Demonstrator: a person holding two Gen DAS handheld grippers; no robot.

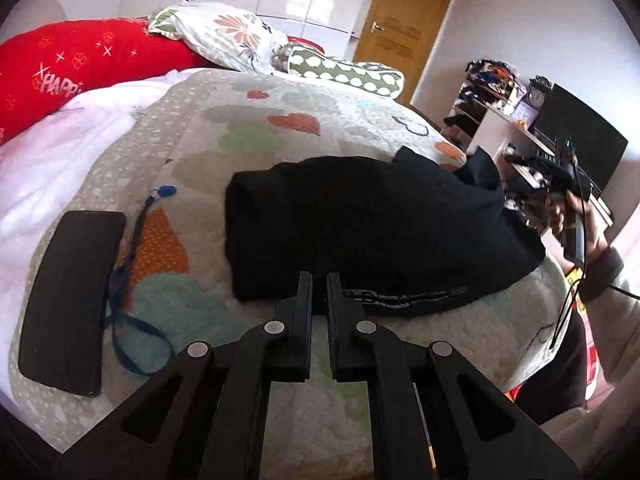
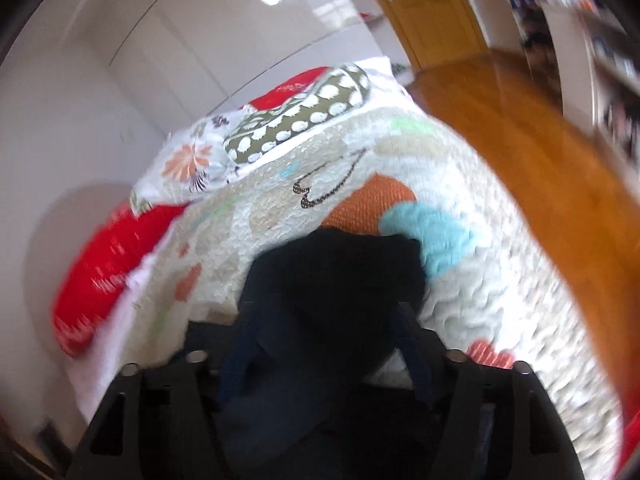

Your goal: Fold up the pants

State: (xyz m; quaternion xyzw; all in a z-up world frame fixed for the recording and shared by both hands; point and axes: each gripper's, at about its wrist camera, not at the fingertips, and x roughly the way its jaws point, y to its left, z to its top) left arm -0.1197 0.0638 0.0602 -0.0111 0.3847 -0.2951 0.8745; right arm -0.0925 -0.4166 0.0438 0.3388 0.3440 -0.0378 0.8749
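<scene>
The black pants (image 1: pixel 360 220) lie bunched on the patterned quilt (image 1: pixel 192 152), with a printed band along the near edge. My left gripper (image 1: pixel 319 280) is nearly shut, its fingertips at the near hem of the pants; whether it pinches cloth is unclear. My right gripper (image 1: pixel 560 172) is at the pants' right end, which is lifted off the bed. In the blurred right wrist view the dark cloth (image 2: pixel 332 292) drapes over and between the wide-set fingers (image 2: pixel 412 340), hiding their tips.
A black phone (image 1: pixel 72 300) and a blue lanyard (image 1: pixel 128 280) lie on the quilt left of the pants. A red pillow (image 1: pixel 80 64) and floral pillows (image 1: pixel 232 32) are at the bed's head. A shelf and a TV (image 1: pixel 580 144) stand at right, with a wooden door (image 1: pixel 404 28) beyond.
</scene>
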